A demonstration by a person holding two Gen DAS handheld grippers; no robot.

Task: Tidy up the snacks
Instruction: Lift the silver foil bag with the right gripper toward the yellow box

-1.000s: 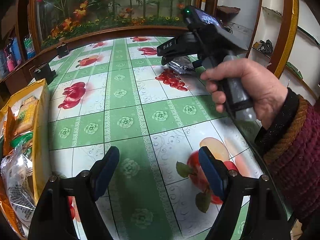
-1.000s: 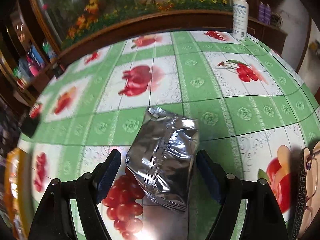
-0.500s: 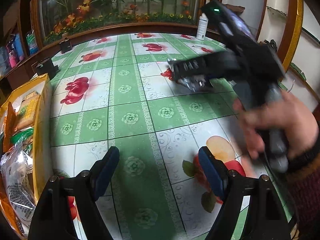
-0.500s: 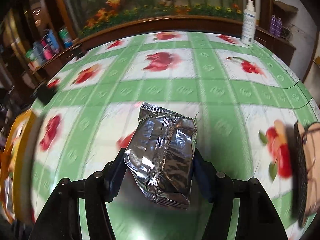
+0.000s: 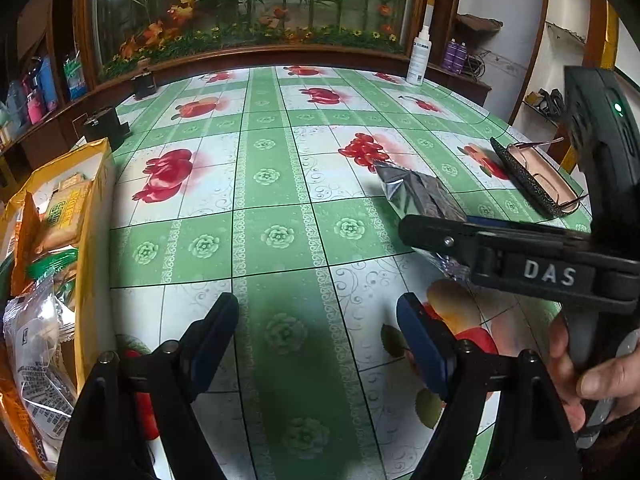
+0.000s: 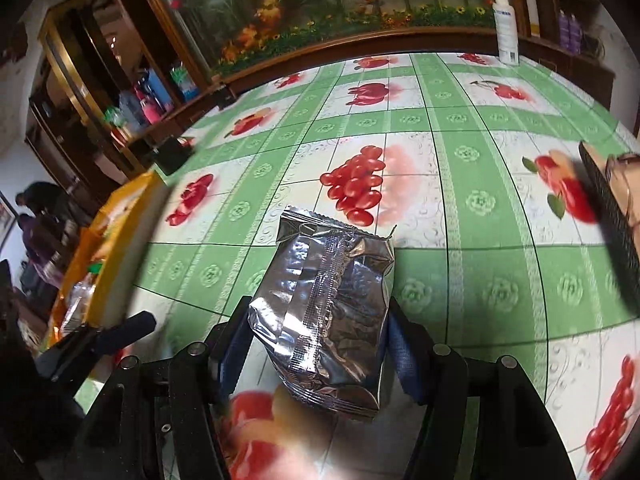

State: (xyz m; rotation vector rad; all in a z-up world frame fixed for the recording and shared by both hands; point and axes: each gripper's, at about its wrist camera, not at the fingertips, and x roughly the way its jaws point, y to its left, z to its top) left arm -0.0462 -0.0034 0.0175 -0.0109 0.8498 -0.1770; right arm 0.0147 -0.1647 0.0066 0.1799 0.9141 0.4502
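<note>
My right gripper (image 6: 316,344) is shut on a silver foil snack packet (image 6: 324,312) and holds it above the green fruit-print tablecloth. The left wrist view shows that gripper (image 5: 440,236) from the side with the packet (image 5: 416,194) sticking out of it. My left gripper (image 5: 318,332) is open and empty over the near table. A yellow box (image 5: 94,216) at the left edge holds several snack packs (image 5: 36,340); it also shows in the right wrist view (image 6: 116,232).
A glasses case with spectacles (image 5: 532,176) lies at the right edge of the table. A white spray bottle (image 5: 420,56) stands at the far right. Two small black blocks (image 5: 104,124) sit at the far left. A planter with flowers runs along the back.
My right gripper closed on the silver packet, lifted it off the table and carried it toward the left and nearer. My left gripper stayed open and nearly still.
</note>
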